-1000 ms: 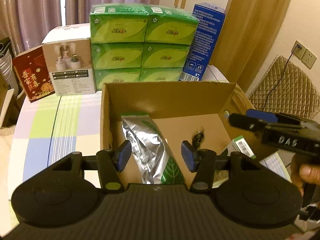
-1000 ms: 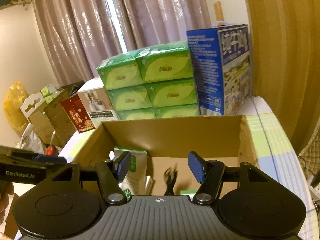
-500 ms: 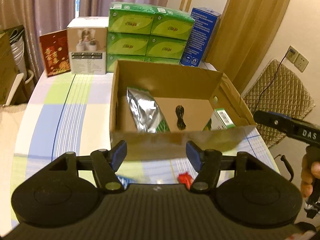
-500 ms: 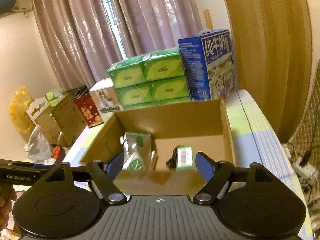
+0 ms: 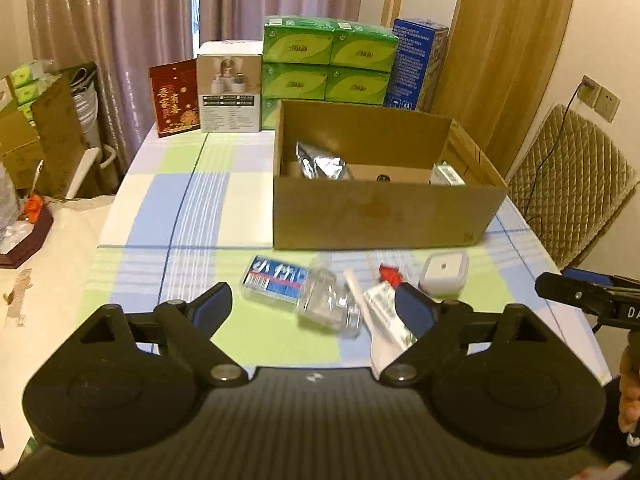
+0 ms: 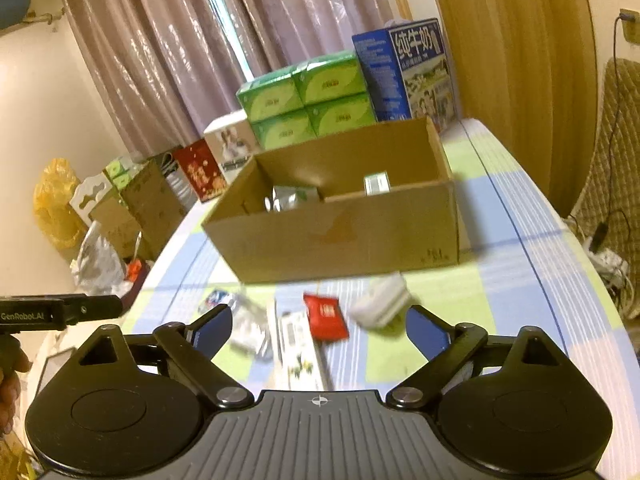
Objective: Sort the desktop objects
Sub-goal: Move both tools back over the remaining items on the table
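Before cardboard box [image 5: 380, 212] — left gripper [image 5: 316, 312] spread.

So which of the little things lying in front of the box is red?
The small red packet, lying flat in the middle of the row, between the long white tube and the white square case. The others are blue, clear or white.

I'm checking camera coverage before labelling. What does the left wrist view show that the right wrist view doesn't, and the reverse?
Left wrist only: the wall socket by the quilted chair, and the blue-and-white packet seen sharply.

Right wrist only: the yellow bag on the floor, and the milk carton's illustrated face.

Both: the cardboard box with the silver pouch inside, the green tissue packs, the red sachet, the white square case, and each view's own open hand-held gripper.
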`<state>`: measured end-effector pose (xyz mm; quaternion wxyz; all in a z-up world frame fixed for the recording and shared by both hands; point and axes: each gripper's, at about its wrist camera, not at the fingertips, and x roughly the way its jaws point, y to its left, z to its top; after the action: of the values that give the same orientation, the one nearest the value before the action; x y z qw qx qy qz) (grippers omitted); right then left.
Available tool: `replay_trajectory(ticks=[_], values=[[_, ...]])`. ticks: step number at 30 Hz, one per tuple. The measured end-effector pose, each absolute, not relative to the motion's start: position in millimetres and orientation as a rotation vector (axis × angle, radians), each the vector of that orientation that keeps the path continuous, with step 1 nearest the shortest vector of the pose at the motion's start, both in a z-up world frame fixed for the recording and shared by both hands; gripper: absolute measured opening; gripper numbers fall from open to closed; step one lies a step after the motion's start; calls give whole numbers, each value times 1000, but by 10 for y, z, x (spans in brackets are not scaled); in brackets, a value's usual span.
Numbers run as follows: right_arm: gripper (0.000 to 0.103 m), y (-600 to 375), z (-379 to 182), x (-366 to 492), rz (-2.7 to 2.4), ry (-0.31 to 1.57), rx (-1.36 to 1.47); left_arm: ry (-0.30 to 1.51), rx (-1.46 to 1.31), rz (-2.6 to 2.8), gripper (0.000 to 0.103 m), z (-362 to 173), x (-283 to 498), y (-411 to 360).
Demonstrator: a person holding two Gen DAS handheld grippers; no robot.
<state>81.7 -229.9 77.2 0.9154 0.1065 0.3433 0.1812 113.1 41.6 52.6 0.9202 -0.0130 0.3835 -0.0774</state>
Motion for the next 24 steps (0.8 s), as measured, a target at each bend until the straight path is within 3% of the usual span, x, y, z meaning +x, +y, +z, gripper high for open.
replay_trajectory(ticks=[7,24], values=[[93,-2331,641,486,363,740,220,786,2,-126,92,403,698,382],[93,-2348,543,290,372,788,191,837,-46,-107,93,47,368,295]])
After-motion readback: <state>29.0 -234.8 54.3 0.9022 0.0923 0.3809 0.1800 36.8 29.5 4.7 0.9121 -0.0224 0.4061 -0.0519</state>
